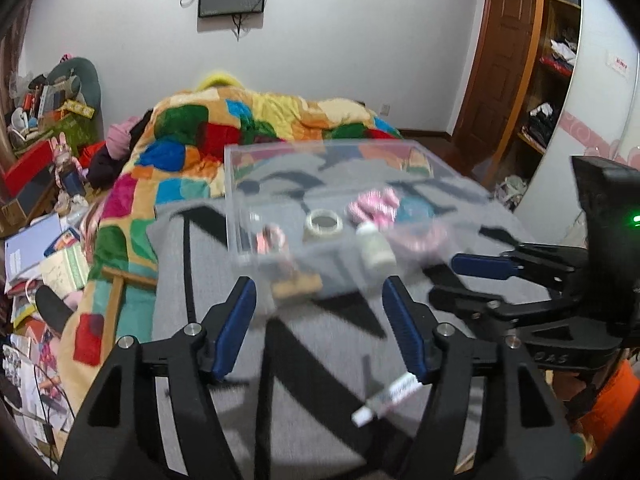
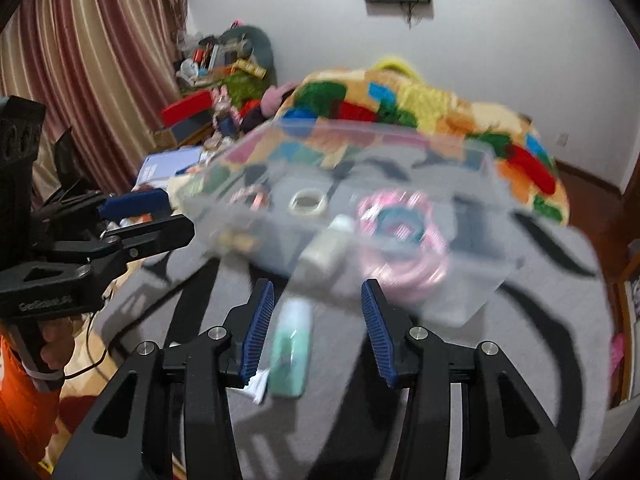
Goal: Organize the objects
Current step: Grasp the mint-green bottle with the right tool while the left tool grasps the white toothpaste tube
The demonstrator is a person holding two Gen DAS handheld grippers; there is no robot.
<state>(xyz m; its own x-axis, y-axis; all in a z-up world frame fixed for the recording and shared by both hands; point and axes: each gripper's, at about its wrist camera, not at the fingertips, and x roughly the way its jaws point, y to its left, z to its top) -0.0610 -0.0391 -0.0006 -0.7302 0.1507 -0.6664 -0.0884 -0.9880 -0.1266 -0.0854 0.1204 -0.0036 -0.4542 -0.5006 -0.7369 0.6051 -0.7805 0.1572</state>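
Clear plastic box (image 1: 280,184), blurred, before both spread tongs (image 1: 320,308).

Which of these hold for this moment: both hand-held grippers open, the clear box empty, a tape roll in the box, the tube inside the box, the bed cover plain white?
1. Both the left hand-held gripper and the right hand-held gripper are open and hold nothing. True.
2. The clear plastic box is empty. False: it holds several small items.
3. A tape roll lies in the box. True.
4. The small white tube lies inside the box. False: it lies on the grey patterned blanket, nearer the camera than the box.
5. The quilt behind the box is plain white. False: it is multicoloured patchwork.
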